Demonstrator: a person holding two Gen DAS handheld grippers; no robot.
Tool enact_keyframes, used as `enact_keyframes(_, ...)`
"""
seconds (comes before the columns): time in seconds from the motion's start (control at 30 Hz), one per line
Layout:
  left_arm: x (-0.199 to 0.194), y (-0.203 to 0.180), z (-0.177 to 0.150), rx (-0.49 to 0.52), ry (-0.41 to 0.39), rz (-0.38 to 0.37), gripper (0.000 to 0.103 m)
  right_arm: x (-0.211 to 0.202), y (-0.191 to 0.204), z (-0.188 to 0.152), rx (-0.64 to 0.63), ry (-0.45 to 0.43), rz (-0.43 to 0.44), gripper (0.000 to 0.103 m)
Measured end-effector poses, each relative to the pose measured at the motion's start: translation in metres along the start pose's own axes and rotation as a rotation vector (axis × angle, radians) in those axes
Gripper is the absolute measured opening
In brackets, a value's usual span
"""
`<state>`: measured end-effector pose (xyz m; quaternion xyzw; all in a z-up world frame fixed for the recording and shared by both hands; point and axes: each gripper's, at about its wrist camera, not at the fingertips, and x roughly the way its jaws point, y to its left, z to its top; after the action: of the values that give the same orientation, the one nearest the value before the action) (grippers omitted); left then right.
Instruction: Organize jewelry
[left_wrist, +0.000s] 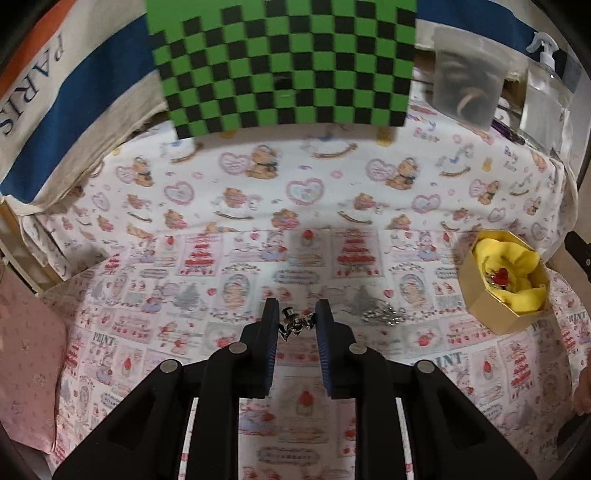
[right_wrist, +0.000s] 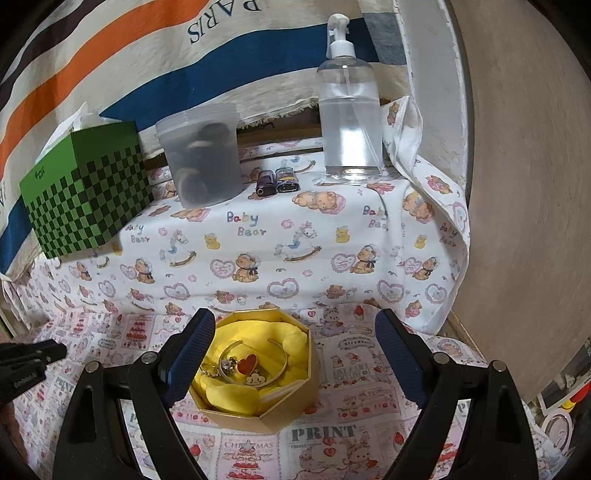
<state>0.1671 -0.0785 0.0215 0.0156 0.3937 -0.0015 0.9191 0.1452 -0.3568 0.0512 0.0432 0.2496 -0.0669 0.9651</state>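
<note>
The left gripper (left_wrist: 296, 317) has its fingers drawn close together on a small silver charm (left_wrist: 291, 325) with a top-hat figure, clamped between the two blue ribbed pads and held above the printed cloth (left_wrist: 236, 280). A second silver chain piece (left_wrist: 382, 314) lies loose on the cloth just to the right of that gripper. Further right, near the edge of the cloth, stands the gold octagonal box (left_wrist: 480, 302), lined with yellow fabric (left_wrist: 517, 291); a red heart pendant (left_wrist: 501, 275) rests inside it.

The right gripper (right_wrist: 295, 354) has its fingers spread wide, one on either side of the same gold octagonal box (right_wrist: 291, 413). The left finger reaches in front of the box's left wall; whether it touches is not clear. The right finger stands clear of the box. Inside the box, on the yellow fabric (right_wrist: 236, 395), lie a silver bangle (right_wrist: 280, 369), the red heart pendant (right_wrist: 248, 363), and a short ball chain (right_wrist: 207, 371).

On the far side, on the raised surface covered with bear-print cloth (right_wrist: 258, 251), stand, from left to right, a green checkered tissue box (right_wrist: 88, 195), a frosted plastic container (right_wrist: 201, 155), two small dark lighters (right_wrist: 277, 181) and a clear spray bottle (right_wrist: 349, 110). A striped towel (right_wrist: 147, 66) hangs behind them.
</note>
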Motion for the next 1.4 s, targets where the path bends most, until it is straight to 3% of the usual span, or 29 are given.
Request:
enact_keyframes(0.27,-0.005,0.017,-0.007,-0.038,-0.019,-0.020,0.019,-0.005,0.009,-0.001,-0.041,-0.018,0.015,0.090)
enact_keyframes(0.5,-0.023,0.031,-0.005,-0.086,-0.098,-0.054,0.019,-0.019,0.022,-0.001,-0.080,-0.044,0.059,0.090)
enact_keyframes(0.67,-0.025,0.049,-0.005,-0.126,-0.139,-0.002,0.019,-0.026,0.040,-0.001,-0.102,-0.037,0.097,0.090)
enact_keyframes(0.83,-0.020,0.072,-0.002,-0.192,-0.134,0.006,0.019,-0.022,0.066,0.002,-0.110,0.040,0.183,0.090)
enact_keyframes(1.0,-0.020,0.084,-0.002,-0.204,-0.132,0.073,0.019,-0.014,0.100,0.006,-0.137,0.118,0.258,0.090)
enact_keyframes(1.23,-0.013,0.093,-0.002,-0.215,-0.131,0.091,0.019,0.028,0.148,-0.004,-0.176,0.331,0.315,0.090)
enact_keyframes(1.33,-0.015,0.100,-0.002,-0.229,-0.132,0.102,0.019,0.050,0.173,-0.017,-0.238,0.400,0.297,0.090)
enact_keyframes(1.4,-0.018,0.108,-0.001,-0.250,-0.139,0.095,0.019,0.066,0.190,-0.027,-0.287,0.442,0.278,0.082)
